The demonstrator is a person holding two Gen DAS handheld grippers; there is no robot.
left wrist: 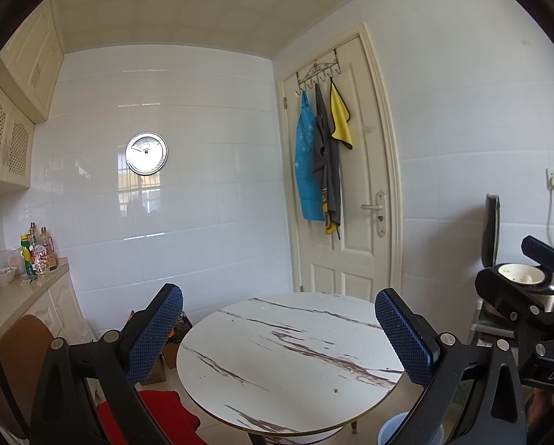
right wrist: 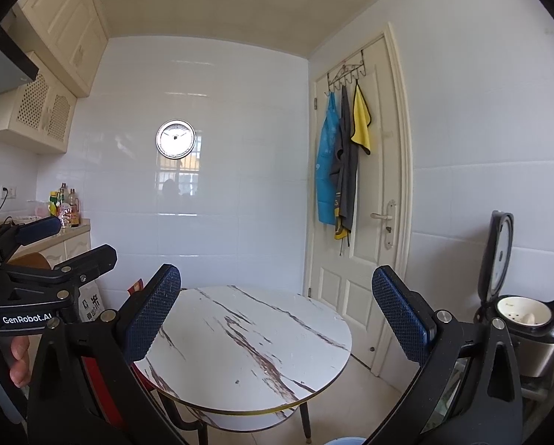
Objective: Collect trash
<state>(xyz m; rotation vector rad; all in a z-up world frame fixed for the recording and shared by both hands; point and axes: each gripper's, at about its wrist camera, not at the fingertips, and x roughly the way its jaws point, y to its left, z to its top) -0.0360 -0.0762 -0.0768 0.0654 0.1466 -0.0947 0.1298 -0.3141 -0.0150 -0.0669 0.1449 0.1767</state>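
A round white marble-pattern table [left wrist: 277,363] [right wrist: 247,348] stands in front of both grippers. Its top carries only a small dark speck [left wrist: 336,390] [right wrist: 236,382]. My left gripper [left wrist: 280,333] is open above the near side of the table, nothing between its blue pads. My right gripper [right wrist: 277,315] is open too, also holding nothing. The left gripper shows at the left edge of the right wrist view [right wrist: 35,270], a hand below it. The right gripper shows at the right edge of the left wrist view [left wrist: 529,289]. I see no larger trash.
A white door [left wrist: 343,170] with hung cloths is behind the table. An open rice cooker [right wrist: 525,319] stands on the right. A counter with bottles [left wrist: 39,252] runs on the left. A red seat [left wrist: 154,411] and a blue bucket [left wrist: 403,430] sit low beside the table.
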